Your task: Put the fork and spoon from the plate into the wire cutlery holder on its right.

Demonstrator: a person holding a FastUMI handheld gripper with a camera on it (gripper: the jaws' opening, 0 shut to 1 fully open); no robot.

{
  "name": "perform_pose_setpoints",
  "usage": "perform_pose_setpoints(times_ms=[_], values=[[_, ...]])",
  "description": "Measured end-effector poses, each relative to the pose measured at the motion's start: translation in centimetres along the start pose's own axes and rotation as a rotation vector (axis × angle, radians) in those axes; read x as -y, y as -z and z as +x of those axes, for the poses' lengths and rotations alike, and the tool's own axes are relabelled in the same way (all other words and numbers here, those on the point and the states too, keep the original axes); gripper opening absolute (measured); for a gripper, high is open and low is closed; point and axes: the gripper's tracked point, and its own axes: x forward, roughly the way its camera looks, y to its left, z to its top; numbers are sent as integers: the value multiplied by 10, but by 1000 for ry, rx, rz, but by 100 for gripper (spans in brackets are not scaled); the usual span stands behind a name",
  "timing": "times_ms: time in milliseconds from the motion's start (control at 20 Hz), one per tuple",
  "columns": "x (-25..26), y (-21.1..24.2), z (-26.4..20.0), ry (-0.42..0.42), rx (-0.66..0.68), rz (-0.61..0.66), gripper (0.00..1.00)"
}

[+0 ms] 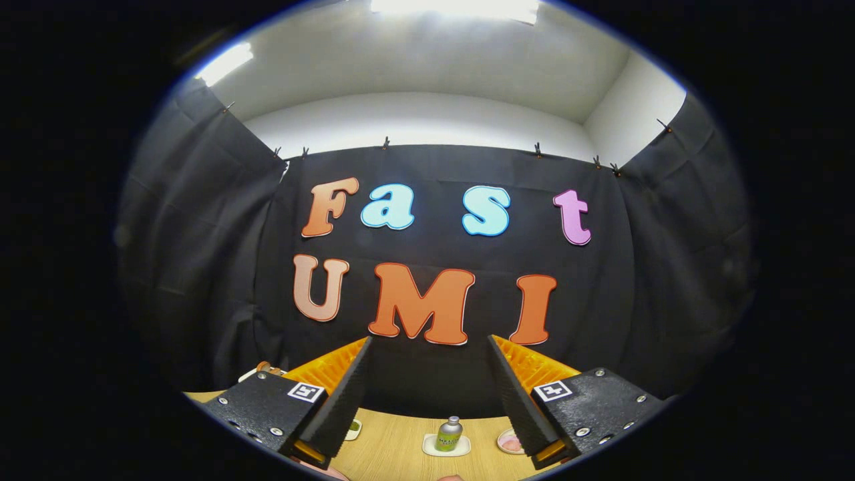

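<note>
Gripper [427, 394] fingers spread wide, empty, lower centre, above table [394, 451]. Fork, spoon likely light, stiff, slippery; pinch mid-handle.

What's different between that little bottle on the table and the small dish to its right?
The bottle stands upright, while the small dish lies low and flat. The bottle is silvery with a green band; the dish is pale with something pinkish in it. The bottle sits on its own white tray; the dish rests straight on the wooden table and is partly hidden by one finger. Both lie beyond the open fingers of the gripper, which hold nothing.
</note>
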Motion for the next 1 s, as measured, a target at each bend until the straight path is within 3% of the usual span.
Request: perform_pose_setpoints(times_ms=[1000], values=[[-29, 8, 2, -51, 12, 3, 98]])
